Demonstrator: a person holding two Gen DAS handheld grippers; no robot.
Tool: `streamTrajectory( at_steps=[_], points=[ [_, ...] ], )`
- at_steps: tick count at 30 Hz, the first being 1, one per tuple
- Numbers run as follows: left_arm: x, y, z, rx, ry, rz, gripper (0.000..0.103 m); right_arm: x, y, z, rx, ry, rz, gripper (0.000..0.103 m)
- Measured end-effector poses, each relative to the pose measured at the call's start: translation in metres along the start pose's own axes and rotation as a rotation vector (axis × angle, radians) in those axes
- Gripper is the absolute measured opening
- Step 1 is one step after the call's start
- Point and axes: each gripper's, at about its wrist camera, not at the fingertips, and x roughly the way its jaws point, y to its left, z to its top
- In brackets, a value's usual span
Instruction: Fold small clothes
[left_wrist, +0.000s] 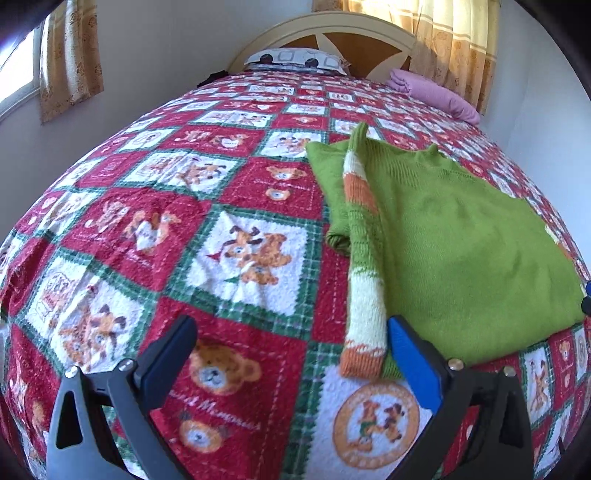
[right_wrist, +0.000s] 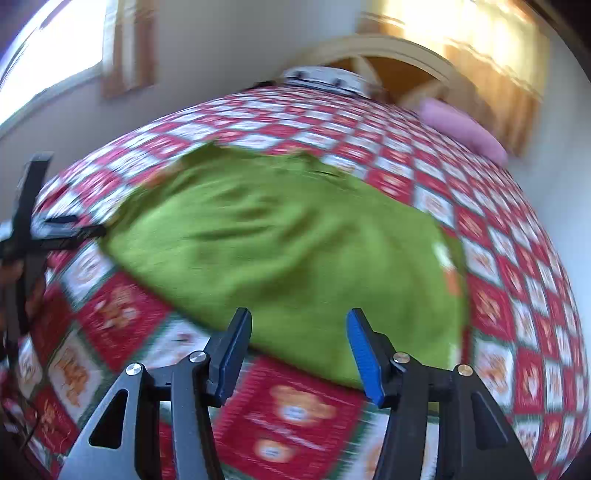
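Striped sleeve (left_wrist: 364, 280) sharp in left view only, green sweater (right_wrist: 280, 251) blurred right, both jaws apart, empty

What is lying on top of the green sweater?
A striped sleeve, white and orange, lies folded along the green sweater. The sweater rests on the patterned blanket. What lies under its folds cannot be seen.

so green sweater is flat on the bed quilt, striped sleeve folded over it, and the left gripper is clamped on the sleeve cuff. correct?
Not quite. The left gripper is open and holds nothing; the cuff of the striped sleeve lies just inside its blue finger, unclamped, as the left wrist view shows. The rest stands: the green sweater lies flat on the quilt with the sleeve folded over it.
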Motion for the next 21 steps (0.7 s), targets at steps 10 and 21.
streamTrajectory(
  at_steps=[10,21],
  points=[
    [-0.002,0.025,0.009,-0.010,-0.002,0.043,0.103,0.024,0.121,0.011,-0.347,-0.041,0.020,0.055],
    [-0.006,0.034,0.055,-0.004,-0.074,-0.061,0.103,0.047,0.185,0.029,-0.459,-0.089,0.005,0.055]
  ],
)
